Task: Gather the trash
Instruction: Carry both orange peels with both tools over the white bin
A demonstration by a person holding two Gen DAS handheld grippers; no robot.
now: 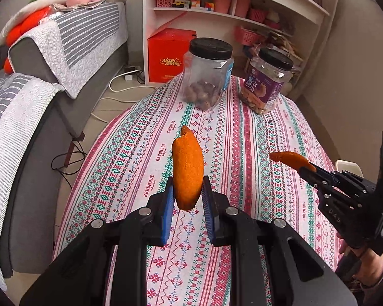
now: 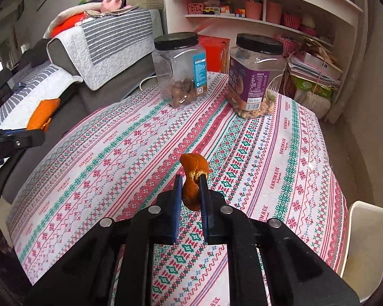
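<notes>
A long curved piece of orange peel point(image 1: 186, 158) stands upright between the blue pads of my left gripper point(image 1: 187, 186), which is shut on it above the patterned tablecloth point(image 1: 245, 153). From the right wrist view, that gripper point(image 2: 35, 130) and its peel point(image 2: 43, 113) show at the left edge, over the sofa side. My right gripper point(image 2: 191, 181) is shut on a smaller crumpled piece of orange peel point(image 2: 194, 164), held clear of the cloth. In the left wrist view this right gripper point(image 1: 306, 169) comes in from the right, its peel point(image 1: 288, 158) sticking out of the tips.
Two clear jars with black lids, one of nuts point(image 1: 208, 74) and one with a purple label point(image 1: 268, 81), stand at the table's far end. A grey sofa point(image 1: 38, 132) runs along the left. A white shelf unit point(image 1: 232, 12) and a red box point(image 1: 169, 53) are behind. A white chair point(image 2: 367, 242) sits at the right.
</notes>
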